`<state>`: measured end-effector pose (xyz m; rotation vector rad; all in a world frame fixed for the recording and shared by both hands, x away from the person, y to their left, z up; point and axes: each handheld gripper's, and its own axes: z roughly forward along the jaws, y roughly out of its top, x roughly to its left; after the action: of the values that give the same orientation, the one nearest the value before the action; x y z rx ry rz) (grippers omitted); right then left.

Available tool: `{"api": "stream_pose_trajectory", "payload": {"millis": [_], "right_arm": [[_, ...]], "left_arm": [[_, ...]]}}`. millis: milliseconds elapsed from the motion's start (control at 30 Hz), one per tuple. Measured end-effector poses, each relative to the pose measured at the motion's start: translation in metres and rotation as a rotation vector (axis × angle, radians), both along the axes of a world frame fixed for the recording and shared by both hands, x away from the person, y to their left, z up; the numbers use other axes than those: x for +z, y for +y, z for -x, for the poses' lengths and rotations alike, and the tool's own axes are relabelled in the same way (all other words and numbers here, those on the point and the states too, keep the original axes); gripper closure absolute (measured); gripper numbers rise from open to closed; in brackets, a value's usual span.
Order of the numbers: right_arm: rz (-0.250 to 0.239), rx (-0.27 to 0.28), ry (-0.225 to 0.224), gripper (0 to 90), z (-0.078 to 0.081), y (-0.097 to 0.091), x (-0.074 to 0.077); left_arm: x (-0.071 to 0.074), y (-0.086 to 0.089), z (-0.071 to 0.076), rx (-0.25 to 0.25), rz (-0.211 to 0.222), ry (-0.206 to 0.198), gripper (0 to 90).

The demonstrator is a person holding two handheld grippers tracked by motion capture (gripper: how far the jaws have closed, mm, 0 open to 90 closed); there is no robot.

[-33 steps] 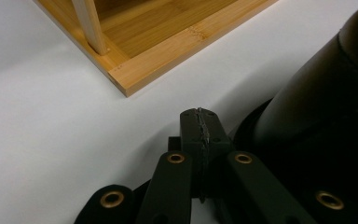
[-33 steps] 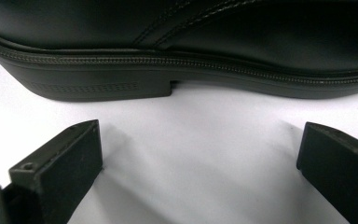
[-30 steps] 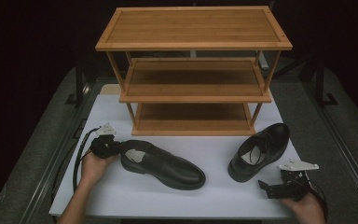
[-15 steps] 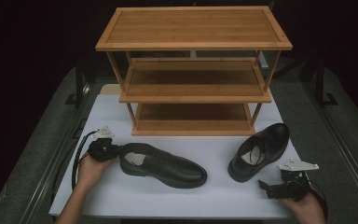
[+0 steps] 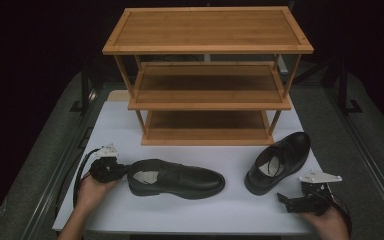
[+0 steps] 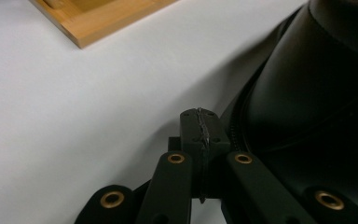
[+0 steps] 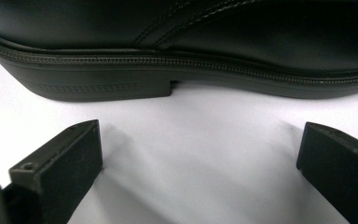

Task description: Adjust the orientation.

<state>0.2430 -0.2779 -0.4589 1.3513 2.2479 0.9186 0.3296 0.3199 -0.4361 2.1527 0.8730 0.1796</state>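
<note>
Left gripper [image 5: 122, 171]: jaws pressed together, empty, at heel of left shoe [image 5: 177, 178]
Right gripper [image 5: 283, 199]: jaws spread, empty, beside right shoe [image 5: 280, 161]

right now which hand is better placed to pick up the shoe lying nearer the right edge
Right. The right gripper sits just beside that shoe, jaws open and facing its heel and sole. The left gripper is shut, across the table at the heel of the other shoe.
</note>
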Motion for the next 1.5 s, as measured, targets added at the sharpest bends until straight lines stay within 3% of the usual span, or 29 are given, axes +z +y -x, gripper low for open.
{"api": "stream_pose_trajectory", "payload": {"millis": [633,1133,1500], "right_arm": [[0.001,0.000,0.001,0.0,0.000,0.000,0.000],[0.001,0.000,0.000,0.0,0.000,0.000,0.000],[0.001,-0.001,0.002,0.0,0.000,0.000,0.000]], "left_arm": [[0.001,-0.011,0.049,-0.107,0.008,0.035,90.0],[-0.002,-0.064,0.071,-0.326,0.004,0.072,90.0],[-0.004,-0.091,0.077,-0.418,0.012,0.078,90.0]]}}
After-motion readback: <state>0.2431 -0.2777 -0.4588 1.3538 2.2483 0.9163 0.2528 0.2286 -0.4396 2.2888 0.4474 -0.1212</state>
